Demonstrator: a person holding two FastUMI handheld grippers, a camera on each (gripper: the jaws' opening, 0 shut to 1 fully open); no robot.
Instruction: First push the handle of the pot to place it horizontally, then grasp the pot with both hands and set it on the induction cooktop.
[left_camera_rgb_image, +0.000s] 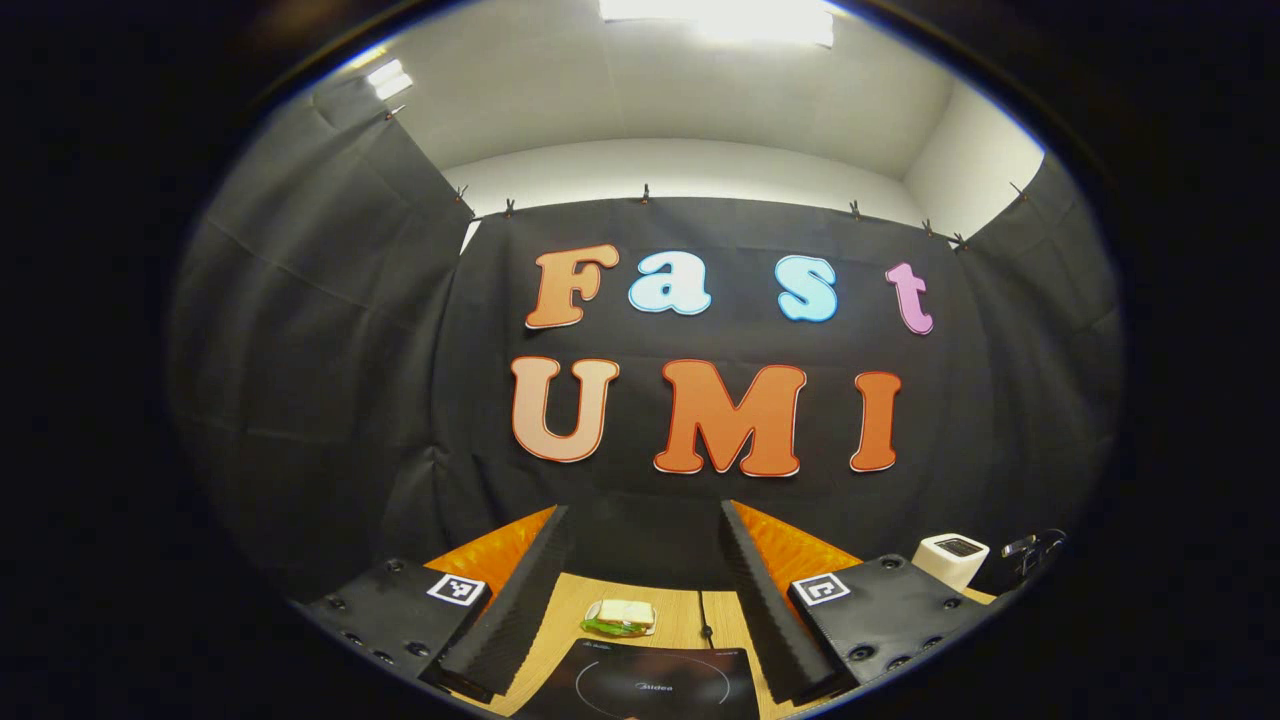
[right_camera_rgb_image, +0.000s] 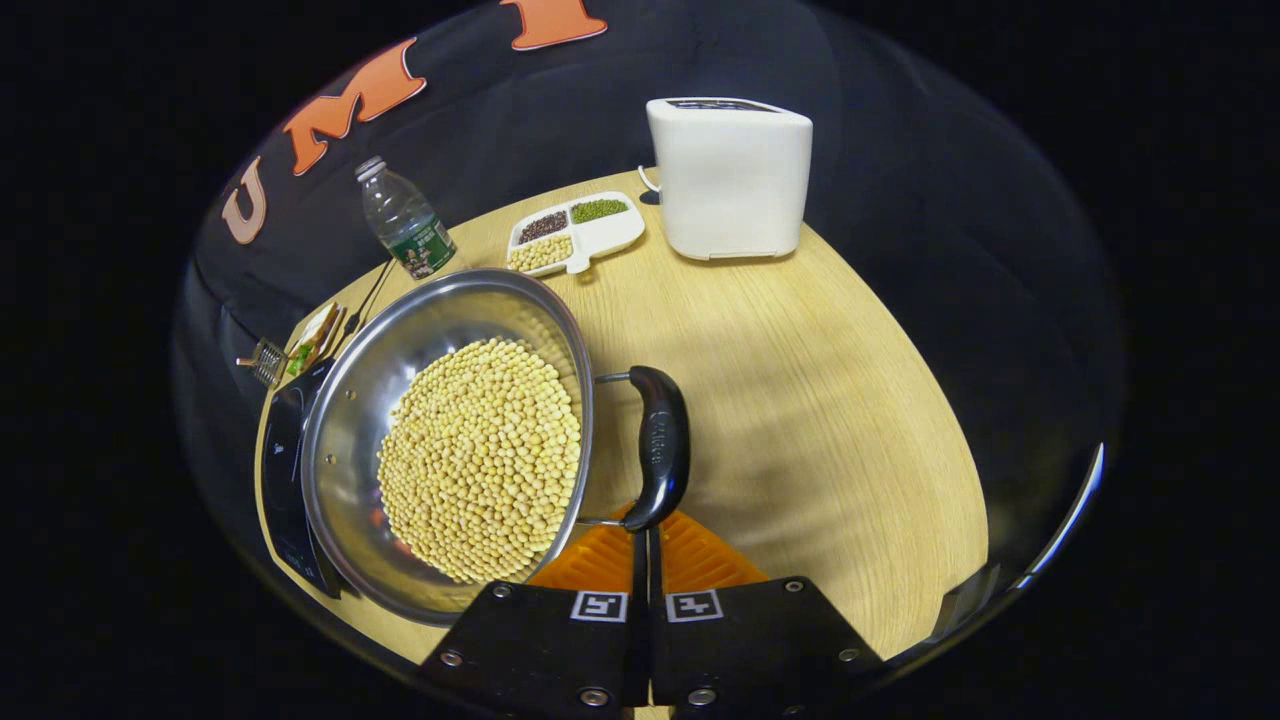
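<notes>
- the round wooden surface (right_camera_rgb_image: 800, 380) has a wide bare stretch to the right of the pot, running to its curved edge; the back edge is crowded by a white toaster (right_camera_rgb_image: 730, 175), a divided white tray (right_camera_rgb_image: 575, 235) of dark, green and pale beans, and a clear plastic bottle (right_camera_rgb_image: 405, 230).
- the stainless steel pot (right_camera_rgb_image: 370, 400) sits near the front edge of the surface, touching or overlapping the right side of the black induction cooktop (right_camera_rgb_image: 280, 470); which of the two cannot be told. a sandwich (right_camera_rgb_image: 315, 340) lies behind the cooktop.
- the pot is shiny and shallow, heaped with smooth round soybeans (right_camera_rgb_image: 480, 460); its glossy black handle (right_camera_rgb_image: 660, 445) is a curved bar on two wire legs at the rim's right side.
- the right tongs (right_camera_rgb_image: 645, 540) point forward and down at the handle's lower end, fingers closed together with hardly a gap, their tips at the handle and clamping nothing.
- the left tongs (left_camera_rgb_image: 645, 575) are held level and high, facing the black cloth wall, fingers spread wide and empty; between them lie the glassy cooktop (left_camera_rgb_image: 640, 680) and the sandwich (left_camera_rgb_image: 620, 617), with the toaster (left_camera_rgb_image: 950, 558) off to the right.
</notes>
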